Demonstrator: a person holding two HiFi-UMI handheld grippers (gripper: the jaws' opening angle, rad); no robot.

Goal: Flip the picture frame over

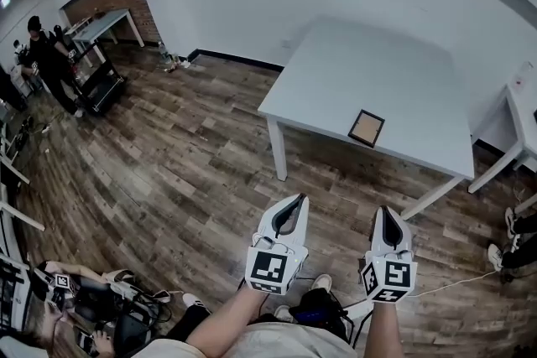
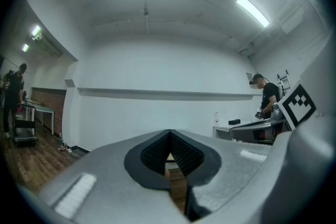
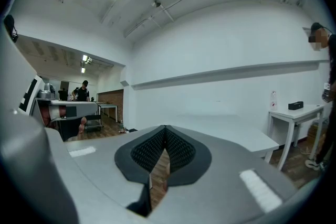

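The picture frame [image 1: 367,127], small, with a dark border and a brown middle, lies flat near the front edge of the white table [image 1: 377,71]. Both grippers hover over the wooden floor, well short of the table and apart from the frame. My left gripper [image 1: 291,207] is shut with nothing in it, and my right gripper [image 1: 386,220] beside it is shut and empty too. In the left gripper view the jaws [image 2: 169,137] meet at the tips, facing a white wall. The right gripper view has its jaws [image 3: 164,132] pressed together, with the white table [image 3: 236,131] beyond them.
A second white table [image 1: 524,117] stands at the far right, with someone's shoes [image 1: 511,221] and a cable on the floor near it. At the far left a person [image 1: 46,54] stands by a black cart [image 1: 98,81]. Bags and gear [image 1: 109,306] lie at the lower left.
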